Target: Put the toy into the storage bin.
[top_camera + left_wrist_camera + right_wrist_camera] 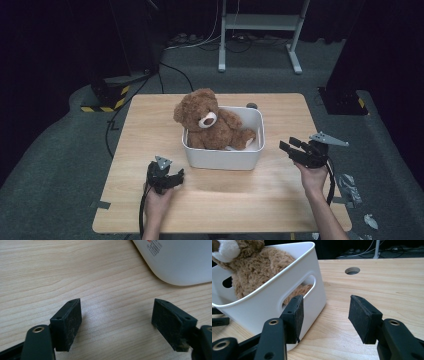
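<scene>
A brown teddy bear (207, 121) sits upright in a white plastic bin (225, 159) at the middle of the wooden table (150, 125). My left gripper (178, 176) rests low near the bin's front left corner, jaws open and empty. In the left gripper view the left gripper (117, 320) hovers over bare wood, with the bin's rounded corner (180, 262) ahead on the right. My right gripper (289, 145) is held off the bin's right side, open and empty. The right gripper view shows the right gripper (325, 315) facing the bin's handle-slot wall (269, 300), with the bear (254, 265) inside.
A round hole (352, 270) lies in the tabletop behind the bin. A white metal stand (260, 30) and cables are on the floor beyond the table. A yellow-and-black striped base (105, 100) stands at the far left, and tape scraps (350, 187) lie on the floor at right.
</scene>
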Demonstrator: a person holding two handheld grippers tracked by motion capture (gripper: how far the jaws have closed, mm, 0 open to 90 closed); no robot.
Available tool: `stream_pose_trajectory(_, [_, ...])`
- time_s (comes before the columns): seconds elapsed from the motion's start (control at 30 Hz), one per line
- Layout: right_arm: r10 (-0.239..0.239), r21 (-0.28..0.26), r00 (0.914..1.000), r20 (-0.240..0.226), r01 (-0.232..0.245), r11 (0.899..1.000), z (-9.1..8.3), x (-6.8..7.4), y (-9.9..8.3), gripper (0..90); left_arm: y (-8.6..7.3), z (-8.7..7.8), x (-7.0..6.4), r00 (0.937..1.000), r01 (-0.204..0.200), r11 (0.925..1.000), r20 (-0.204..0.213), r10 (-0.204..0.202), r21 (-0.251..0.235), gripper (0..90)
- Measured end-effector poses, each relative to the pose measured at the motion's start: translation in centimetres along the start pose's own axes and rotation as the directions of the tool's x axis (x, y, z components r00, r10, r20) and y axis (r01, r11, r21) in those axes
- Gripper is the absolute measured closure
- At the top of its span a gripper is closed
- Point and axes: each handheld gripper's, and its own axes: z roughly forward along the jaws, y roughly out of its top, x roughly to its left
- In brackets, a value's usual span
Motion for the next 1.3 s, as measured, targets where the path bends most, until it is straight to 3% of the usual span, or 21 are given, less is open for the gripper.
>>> stream_pose_trajectory(0.47, [0.030, -0.011, 0.9994, 0.017, -0.030, 0.999, 0.1, -0.7, -0.9, 45.6, 0.0, -0.1, 0.0, 1.0000, -0.001, 1.0000, -0.001, 0.001, 0.002, 24.1])
stream_pose_trajectory(1.3, [0.089, -0.034, 0.9916, 0.094, -0.086, 0.996, -1.4, -1.5, -3.8, 45.2, -0.1, -0.1, -0.1, 0.9998, -0.014, 0.9999, 0.014, 0.014, -0.002, 25.1])
